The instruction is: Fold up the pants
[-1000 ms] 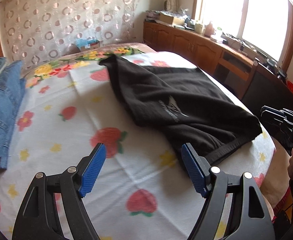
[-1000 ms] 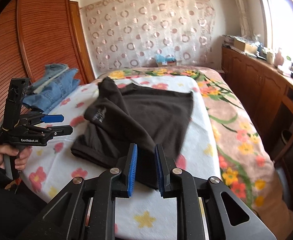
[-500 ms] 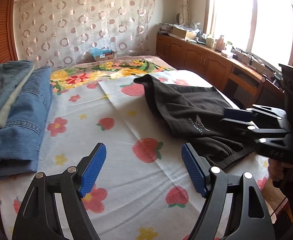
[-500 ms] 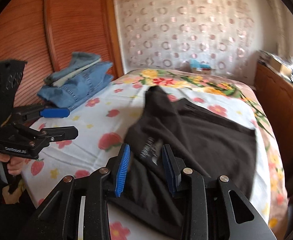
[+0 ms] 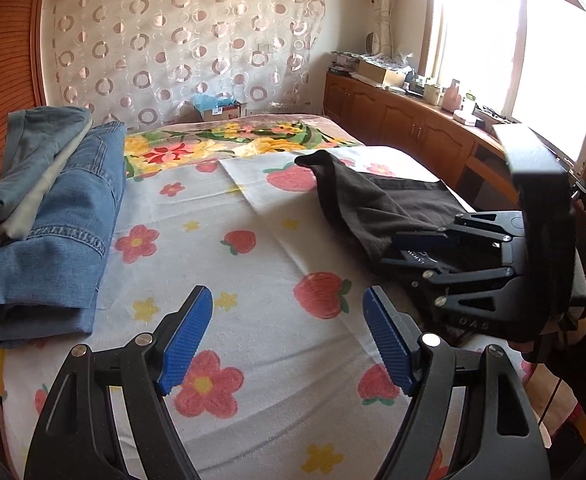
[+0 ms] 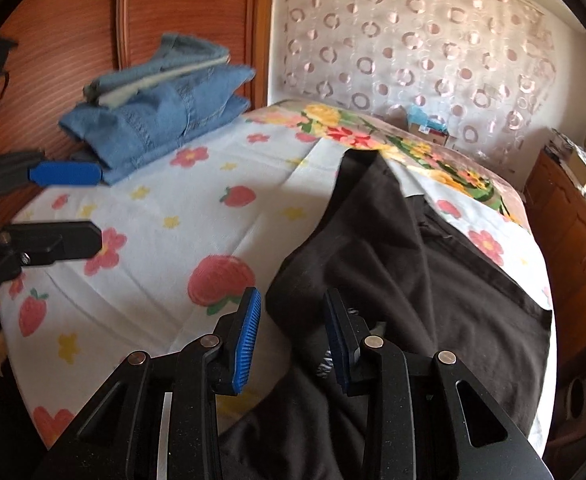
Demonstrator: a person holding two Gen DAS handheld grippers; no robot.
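On the bed (image 5: 253, 264) in front of you, the pants (image 6: 413, 264) lie to the right, spread toward the window side, with one leg reaching back toward the far end. The stack of folded jeans (image 5: 61, 224) sits at the left edge, well apart from them. Your right gripper (image 6: 291, 338) hangs over the pants' near end; your left gripper (image 5: 289, 340) hangs over the sheet between pants and stack. A box (image 5: 219, 108) stands behind the bed.

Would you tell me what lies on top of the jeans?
A folded grey-blue garment with a pale layer showing at its edge lies on the jeans. Anything inside the folds is hidden.
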